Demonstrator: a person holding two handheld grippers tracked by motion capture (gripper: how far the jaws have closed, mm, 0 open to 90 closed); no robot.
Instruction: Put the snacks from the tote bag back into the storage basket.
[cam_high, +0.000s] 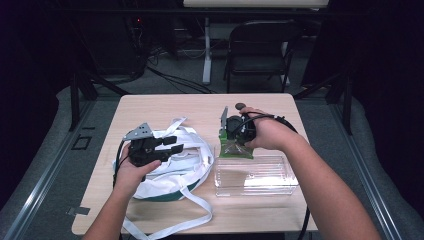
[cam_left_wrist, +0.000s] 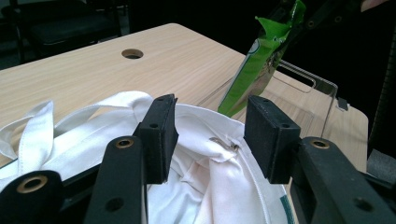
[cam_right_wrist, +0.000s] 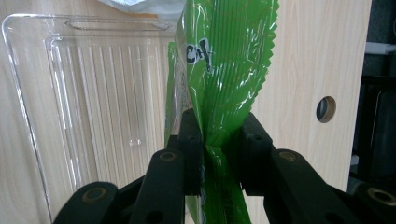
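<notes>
So the right gripper (cam_right_wrist: 222, 140) is pinching a green snack packet (cam_right_wrist: 224, 79) by its crimped edge, jaws pressed tight on the foil, and dangling it right at the far rim of the clear plastic bin (cam_high: 255, 175). Holding it by the seam makes sense, since the packet is hanging straight and can drop in cleanly. In the high view the packet (cam_high: 235, 148) is sitting just at the bin's back wall, though I can't quite tell if the bottom is already inside or only touching the edge.

Meanwhile the left gripper (cam_left_wrist: 210, 135) is resting over the white tote bag (cam_left_wrist: 219, 186) with its jaws spread about halfway, nothing squeezed between them, probably just keeping the bag's mouth handy on the wooden table (cam_high: 165, 107).
</notes>
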